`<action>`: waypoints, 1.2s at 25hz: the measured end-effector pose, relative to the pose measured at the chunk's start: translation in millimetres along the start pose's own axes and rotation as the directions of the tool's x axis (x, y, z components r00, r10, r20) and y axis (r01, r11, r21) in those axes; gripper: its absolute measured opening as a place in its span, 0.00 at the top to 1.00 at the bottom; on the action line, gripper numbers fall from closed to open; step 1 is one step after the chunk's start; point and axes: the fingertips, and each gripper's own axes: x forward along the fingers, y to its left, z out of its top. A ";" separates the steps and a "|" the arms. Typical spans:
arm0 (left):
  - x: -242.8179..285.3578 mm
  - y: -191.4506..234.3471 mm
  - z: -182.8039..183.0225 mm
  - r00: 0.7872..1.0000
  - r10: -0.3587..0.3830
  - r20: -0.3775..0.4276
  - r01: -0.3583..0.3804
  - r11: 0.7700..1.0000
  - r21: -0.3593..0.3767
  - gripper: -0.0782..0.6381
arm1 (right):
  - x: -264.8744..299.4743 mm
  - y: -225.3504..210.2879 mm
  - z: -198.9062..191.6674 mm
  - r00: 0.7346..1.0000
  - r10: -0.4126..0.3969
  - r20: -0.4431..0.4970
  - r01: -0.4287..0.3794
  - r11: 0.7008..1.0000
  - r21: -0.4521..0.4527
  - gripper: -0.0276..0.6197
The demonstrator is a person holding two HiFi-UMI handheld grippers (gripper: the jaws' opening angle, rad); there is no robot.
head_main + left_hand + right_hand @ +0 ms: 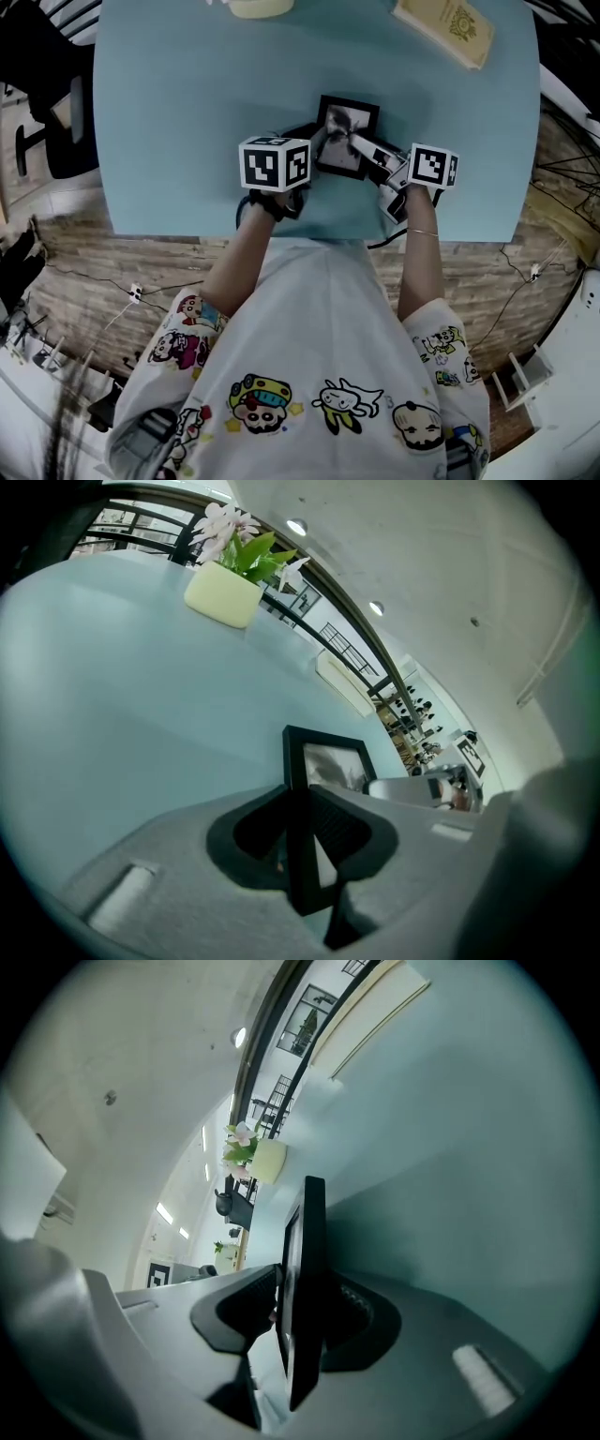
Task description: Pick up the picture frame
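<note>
A black picture frame (349, 116) with a grey photo is near the front middle of the light blue table (178, 112); whether it rests on the table or is held just above it I cannot tell. My left gripper (314, 150) is shut on its left side. In the left gripper view the frame's border (323, 739) runs up from between the pads (337, 829), which press on it. My right gripper (371, 156) comes in from the right. In the right gripper view the frame (314, 1232) stands edge-on between the dark pads (246, 1309), which touch both of its faces.
A pale yellow pot with pink flowers (223, 594) stands at the table's far edge (261, 7). A tan book (443, 28) lies at the far right. A black chair (52, 122) stands left of the table. Cables lie on the wooden floor.
</note>
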 end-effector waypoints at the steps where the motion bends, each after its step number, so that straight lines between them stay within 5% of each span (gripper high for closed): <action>1: 0.1 0.1 0.0 1.000 -0.002 -0.001 0.002 1.000 -0.002 0.79 | 2.1 0.9 0.9 1.000 0.003 0.000 -0.003 1.000 0.000 0.73; 12: -0.8 0.8 1.0 1.000 -0.021 -0.005 0.021 1.000 -0.024 0.79 | 14.9 2.7 2.3 1.000 0.022 -0.002 -0.022 1.000 0.018 0.86; 25: -1.0 0.9 1.7 1.000 -0.025 0.014 0.025 0.999 -0.031 0.79 | 16.6 16.4 4.4 0.988 0.148 0.036 -0.149 0.987 0.051 0.92; 30: -5.4 -0.4 5.0 0.998 -0.050 0.045 0.053 0.997 -0.048 0.79 | 13.8 14.5 4.2 0.995 0.094 0.029 -0.095 0.995 0.039 0.92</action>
